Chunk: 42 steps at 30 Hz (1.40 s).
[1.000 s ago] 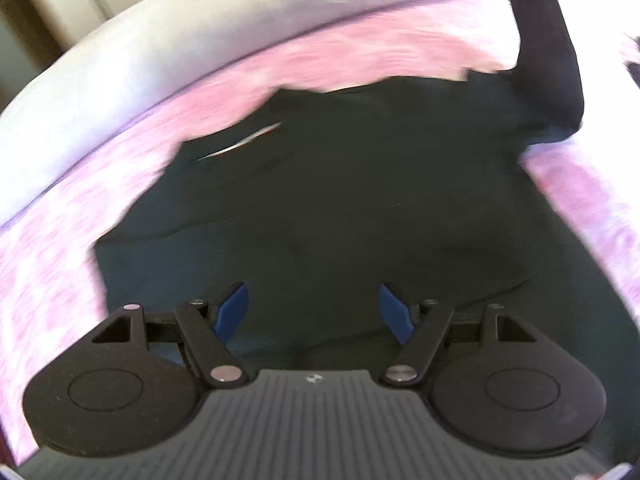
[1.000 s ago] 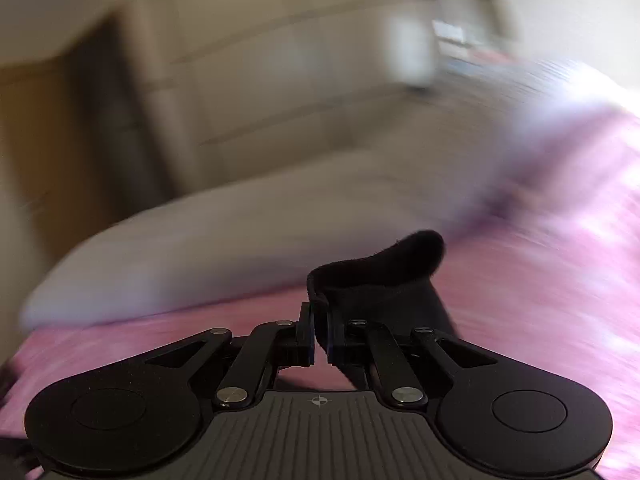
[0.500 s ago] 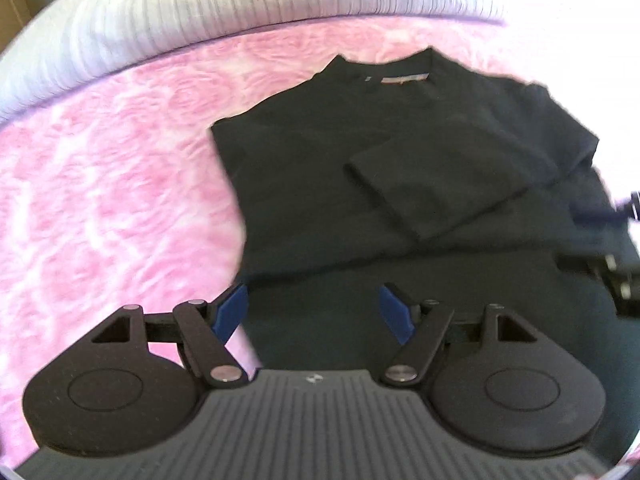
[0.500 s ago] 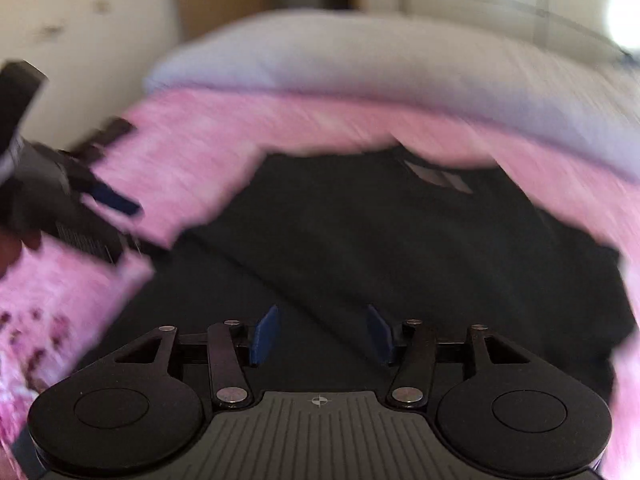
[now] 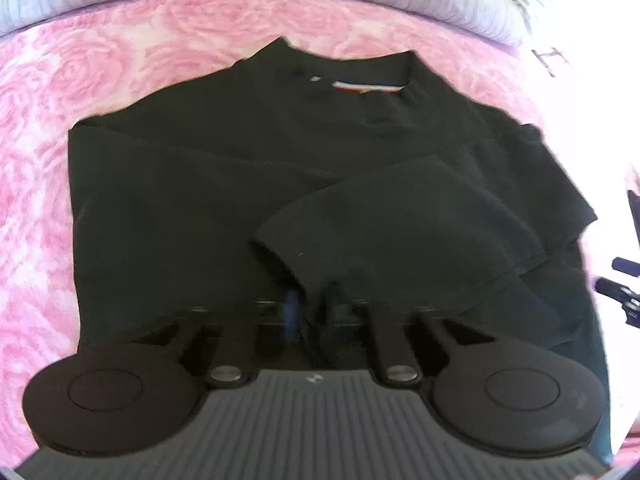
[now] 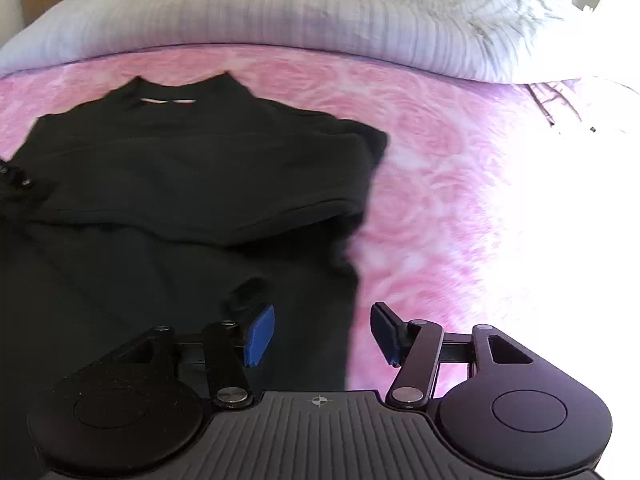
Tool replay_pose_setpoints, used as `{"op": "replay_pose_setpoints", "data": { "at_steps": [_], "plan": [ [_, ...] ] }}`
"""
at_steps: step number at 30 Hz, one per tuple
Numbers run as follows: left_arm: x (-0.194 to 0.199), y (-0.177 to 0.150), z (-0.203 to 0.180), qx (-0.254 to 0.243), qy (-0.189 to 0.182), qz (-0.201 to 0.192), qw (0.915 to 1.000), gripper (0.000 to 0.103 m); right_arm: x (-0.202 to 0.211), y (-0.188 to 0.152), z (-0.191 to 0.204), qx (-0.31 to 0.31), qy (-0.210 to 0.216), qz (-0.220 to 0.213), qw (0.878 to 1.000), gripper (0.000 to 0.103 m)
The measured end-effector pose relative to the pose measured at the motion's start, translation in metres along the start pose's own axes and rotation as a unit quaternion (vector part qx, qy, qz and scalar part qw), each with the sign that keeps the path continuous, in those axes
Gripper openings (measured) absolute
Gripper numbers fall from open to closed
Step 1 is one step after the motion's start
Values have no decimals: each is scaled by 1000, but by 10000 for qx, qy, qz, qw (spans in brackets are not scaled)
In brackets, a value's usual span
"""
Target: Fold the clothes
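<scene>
Shirt [image 5: 200, 200] lies flat on bedspread [image 5: 60, 80], collar pointing toward pillow [image 6: 240, 12].

— What is your black shirt [image 5: 208, 208] made of?
— Soft matt knit cloth; the folded sleeve [image 5: 420, 216] looks the same, slightly fuzzy.
— And under it?
— Your pink blanket [image 6: 432, 184] is plush, fleecy cloth with a rose pattern. The pillow [image 6: 248, 12] is ribbed pale cloth.
— Your tools?
— The right gripper [image 6: 322, 334] is matt black plastic with blue rubbery pads [image 6: 260, 336] and shiny metal rivets [image 6: 405, 393]. The left gripper [image 5: 310, 312] looks alike.
</scene>
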<state>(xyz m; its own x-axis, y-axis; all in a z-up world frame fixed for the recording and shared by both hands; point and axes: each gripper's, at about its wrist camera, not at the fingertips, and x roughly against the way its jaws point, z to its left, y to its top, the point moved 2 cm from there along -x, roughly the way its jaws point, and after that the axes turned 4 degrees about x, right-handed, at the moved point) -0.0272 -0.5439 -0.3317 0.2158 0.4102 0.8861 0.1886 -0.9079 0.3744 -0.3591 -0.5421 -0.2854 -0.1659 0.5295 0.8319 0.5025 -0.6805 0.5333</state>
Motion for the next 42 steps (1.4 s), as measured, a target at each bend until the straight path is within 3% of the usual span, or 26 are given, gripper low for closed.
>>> {"op": "replay_pose_setpoints", "data": {
  "at_steps": [3, 6, 9, 12, 13, 14, 15, 17, 19, 25, 27, 32, 34, 36, 38, 40, 42],
  "plan": [
    [35, 8, -3, -20, -100, -357, 9993, 4, -17, 5, -12, -5, -74, -122, 9999, 67],
    [45, 14, 1, 169, -128, -333, 9992, 4, -42, 10, -13, 22, 76, -245, 9997, 68],
    [45, 15, 0, -11, -62, -293, 9996, 4, -66, 15, -11, 149, 228, -364, 9990, 68],
    [43, 18, 6, -25, 249, -300, 9992, 4, -70, 18, -16, 465, -399, -621, 9962, 68],
    [43, 15, 10, -28, 361, -244, 9990, 4, -68, 16, -29, 240, -781, -615, 9948, 68],
    [37, 12, 11, -118, 421, -118, 9990, 4, -70, 13, -42, -64, -776, -553, 9954, 68],
    [30, 9, 12, -214, 478, 12, 9986, 5, -70, 8, -53, -278, -618, -481, 9965, 68],
    [17, 2, 15, -406, 592, 272, 9971, 5, -71, 2, -55, -100, -503, -404, 9979, 68],
    [15, -1, 17, -483, 661, 301, 9962, 6, -66, 3, -55, 108, -491, -425, 9978, 68],
    [18, -2, 26, -415, 571, 450, 9965, 12, -45, 3, -56, -199, -256, -263, 9991, 70],
    [26, -1, 31, -338, 598, 363, 9970, 19, -30, 3, -55, -335, -55, -269, 9991, 70],
    [52, -1, 33, -384, 619, 5, 9973, 18, -4, 16, -56, -569, 465, -567, 9957, 70],
    [60, -1, 26, -512, 526, -143, 9972, 18, -16, 34, -63, -735, 677, -629, 9930, 69],
    [58, 0, 16, -671, 389, -177, 9968, 18, -35, 53, -69, -1050, 888, -665, 9883, 50],
    [53, 0, 5, -890, 286, -173, 9955, 18, -60, 69, -76, -1443, 1074, -617, 9818, 42],
    [46, 1, -14, -1189, 171, -156, 9926, 18, -87, 78, -78, -1645, 1209, -420, 9780, 39],
    [39, 3, -35, -1447, 13, -158, 9894, 18, -107, 77, -73, -1446, 1357, 30, 9801, 39]
  ]
}}
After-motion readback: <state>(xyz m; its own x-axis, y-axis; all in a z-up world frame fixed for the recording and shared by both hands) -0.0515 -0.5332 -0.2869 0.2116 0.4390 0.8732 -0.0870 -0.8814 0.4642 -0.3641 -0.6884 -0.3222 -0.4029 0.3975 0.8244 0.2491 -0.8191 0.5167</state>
